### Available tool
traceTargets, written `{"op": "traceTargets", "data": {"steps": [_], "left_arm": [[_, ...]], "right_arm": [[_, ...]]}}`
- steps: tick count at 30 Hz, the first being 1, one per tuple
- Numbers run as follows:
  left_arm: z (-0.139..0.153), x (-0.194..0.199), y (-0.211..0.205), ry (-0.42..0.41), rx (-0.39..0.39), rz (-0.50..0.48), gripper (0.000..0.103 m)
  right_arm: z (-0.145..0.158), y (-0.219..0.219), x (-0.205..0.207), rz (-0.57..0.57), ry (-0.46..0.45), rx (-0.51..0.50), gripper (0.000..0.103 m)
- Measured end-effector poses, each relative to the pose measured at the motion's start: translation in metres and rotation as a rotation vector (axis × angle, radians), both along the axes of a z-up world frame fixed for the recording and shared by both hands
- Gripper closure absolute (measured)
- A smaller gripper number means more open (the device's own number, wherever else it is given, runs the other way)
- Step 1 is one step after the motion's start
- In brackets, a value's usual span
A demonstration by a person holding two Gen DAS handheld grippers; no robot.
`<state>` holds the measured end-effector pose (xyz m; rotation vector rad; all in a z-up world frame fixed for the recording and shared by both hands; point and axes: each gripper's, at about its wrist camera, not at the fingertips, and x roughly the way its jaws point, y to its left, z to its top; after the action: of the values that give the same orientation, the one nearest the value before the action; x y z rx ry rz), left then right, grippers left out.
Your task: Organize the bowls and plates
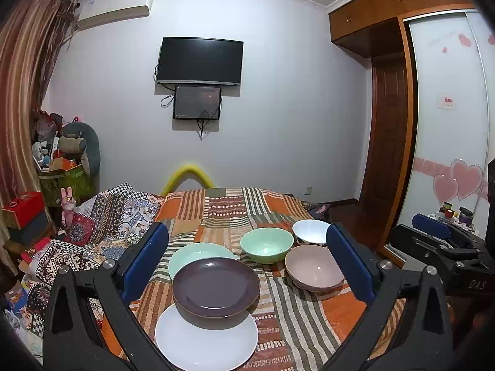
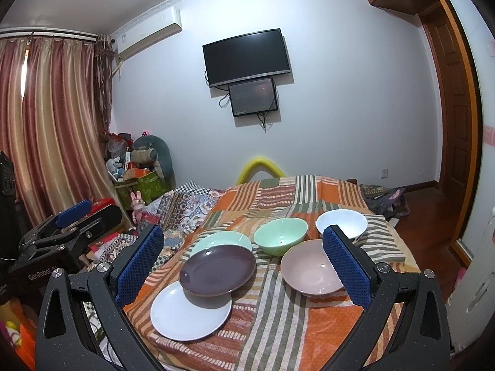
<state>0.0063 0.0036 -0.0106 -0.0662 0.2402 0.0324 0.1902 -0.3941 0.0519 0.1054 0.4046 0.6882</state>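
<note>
Three plates overlap in a row on the striped cloth: a white plate (image 1: pixel 206 338) (image 2: pixel 190 312) nearest me, a dark purple plate (image 1: pixel 215 285) (image 2: pixel 217 269) resting on it, and a pale green plate (image 1: pixel 198 255) (image 2: pixel 221 239) behind. To their right stand a green bowl (image 1: pixel 266 244) (image 2: pixel 280 235), a white bowl (image 1: pixel 311 231) (image 2: pixel 342 222) and a pink bowl (image 1: pixel 314 267) (image 2: pixel 311 267). My left gripper (image 1: pixel 247 259) (image 2: pixel 72 213) is open and empty, held above the plates. My right gripper (image 2: pixel 244 262) (image 1: pixel 433 227) is open and empty too.
The striped cloth covers a table (image 2: pixel 278 334) that drops off at the right to a wooden floor (image 2: pixel 427 204). A patterned blanket (image 1: pixel 102 222) lies at the left. Boxes and soft toys (image 1: pixel 65 160) pile up in the far left corner.
</note>
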Motion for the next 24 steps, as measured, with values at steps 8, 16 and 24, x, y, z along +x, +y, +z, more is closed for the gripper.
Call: {"op": "traceTargets", "data": {"steps": [8, 16, 24], "left_arm": [[-0.012, 0.017, 0.014, 0.025, 0.019, 0.021, 0.000], [-0.037, 0.046, 0.054, 0.103, 0.049, 0.072, 0.000], [-0.075, 0.092, 0.096, 0.255, 0.063, 0.082, 0.015]], "right_arm": [[-0.011, 0.012, 0.016, 0.007, 0.037, -0.023, 0.001], [-0.030, 0.032, 0.041, 0.012, 0.113, -0.035, 0.001], [-0.056, 0.064, 0.067, 0.034, 0.193, -0.082, 0.007]]}}
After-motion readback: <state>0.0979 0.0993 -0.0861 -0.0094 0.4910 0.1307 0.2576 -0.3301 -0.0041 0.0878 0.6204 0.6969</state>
